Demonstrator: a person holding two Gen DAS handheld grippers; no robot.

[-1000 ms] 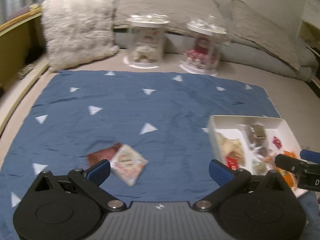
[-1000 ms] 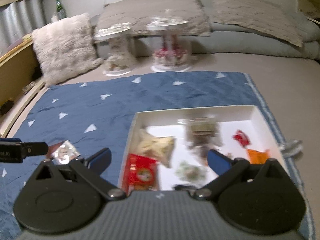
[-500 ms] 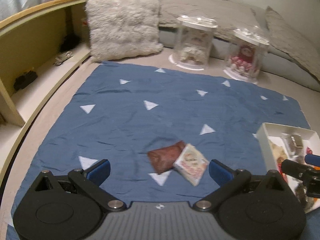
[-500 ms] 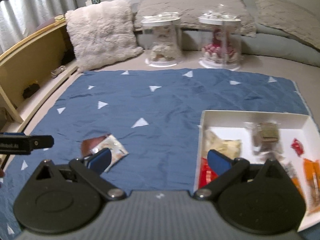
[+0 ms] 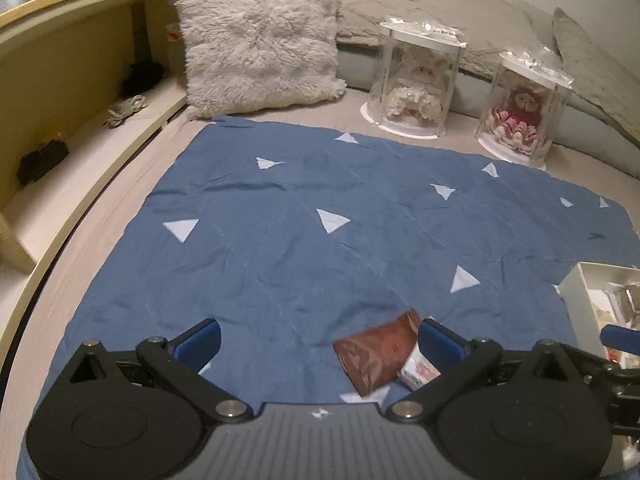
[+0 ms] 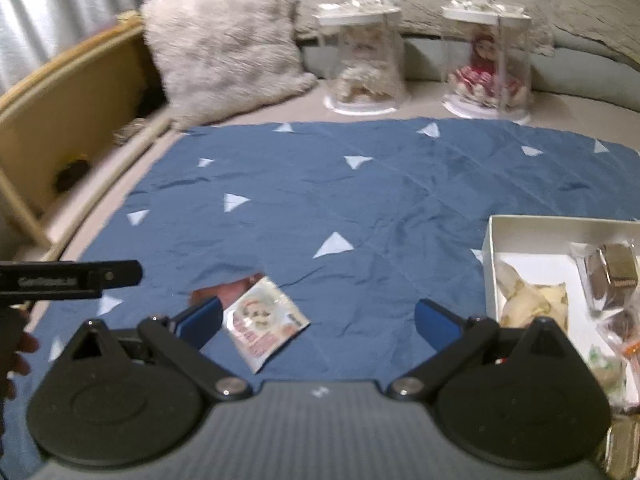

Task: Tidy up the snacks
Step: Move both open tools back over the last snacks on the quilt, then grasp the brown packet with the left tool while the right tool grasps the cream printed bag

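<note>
2 loose snack packets on the blue cloth (image 5: 320, 240), near its front edge: a brown packet (image 5: 376, 354) and a white packet (image 6: 264, 320) overlapping it. Flat, light, soft foil or film by the look; likely crinkly and slippery, easy to crush but hardly fragile. Best taken by a sealed edge or a free corner, perhaps the white packet's corner toward the box, pinched low against the cloth. Lying on soft cloth, so likely to slide or bunch the fabric rather than lift cleanly.

Left gripper (image 5: 318, 340) with fingers spread wide, holding nothing, brown packet just inside the right finger. Right gripper (image 6: 318, 320) likewise wide open and empty, white packet beside its left finger.

White box (image 6: 490, 248) at the cloth's right edge, already holding several snacks. Cloth spread on a bed (image 5: 100, 240); fluffy pillow (image 5: 256, 36) and 2 clear doll cases (image 5: 416, 80) beyond the far edge, wooden shelf (image 5: 60, 80) along the left.
</note>
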